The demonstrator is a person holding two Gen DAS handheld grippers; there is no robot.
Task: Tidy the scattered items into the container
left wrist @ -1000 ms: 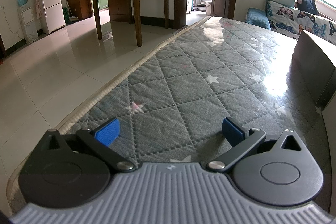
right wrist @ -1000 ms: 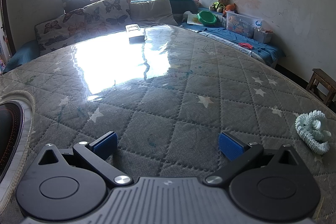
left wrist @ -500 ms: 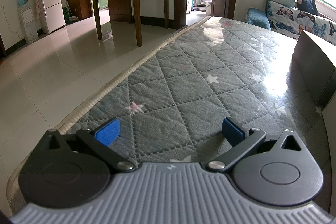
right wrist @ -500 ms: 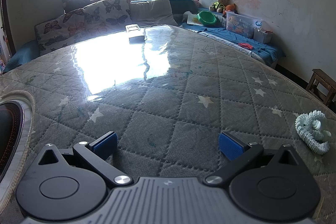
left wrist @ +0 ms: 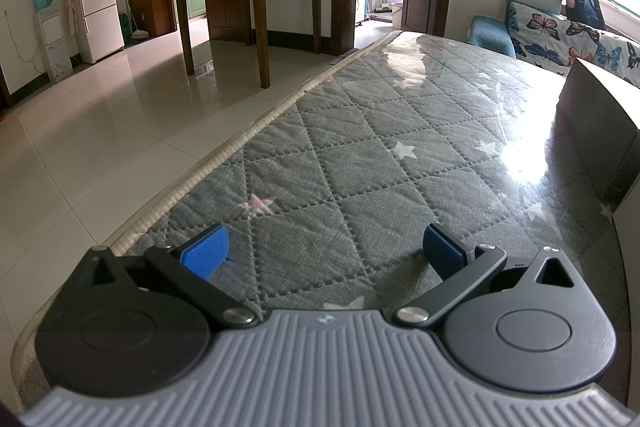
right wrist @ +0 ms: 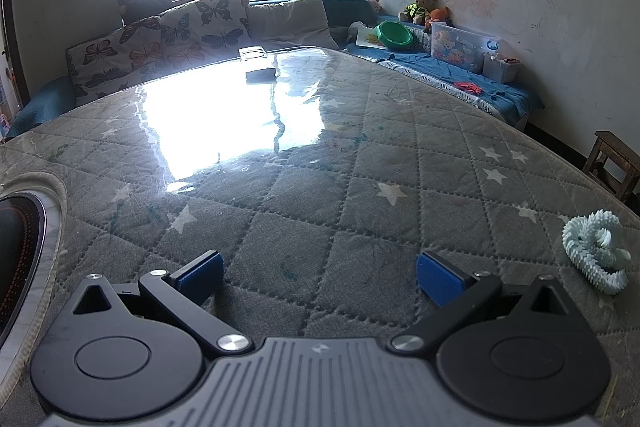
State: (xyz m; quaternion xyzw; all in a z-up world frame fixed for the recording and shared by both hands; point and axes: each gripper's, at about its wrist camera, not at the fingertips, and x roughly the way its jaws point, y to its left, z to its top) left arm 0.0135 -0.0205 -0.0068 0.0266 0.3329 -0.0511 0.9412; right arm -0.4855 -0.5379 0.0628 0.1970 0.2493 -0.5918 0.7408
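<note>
While a pale mint spiky toy [right wrist: 596, 251] lies on the quilted grey mattress [right wrist: 320, 187] to the right of the right gripper [right wrist: 319, 271], nothing sits between them. That gripper is spread wide and empty. A dark round-rimmed object [right wrist: 20, 247] shows at the left edge. Far off, a small box [right wrist: 260, 71] rests near the butterfly cushions [right wrist: 168, 43]. The left gripper [left wrist: 326, 251] is likewise spread and empty; a dark box [left wrist: 596, 131] stands to its right.
</note>
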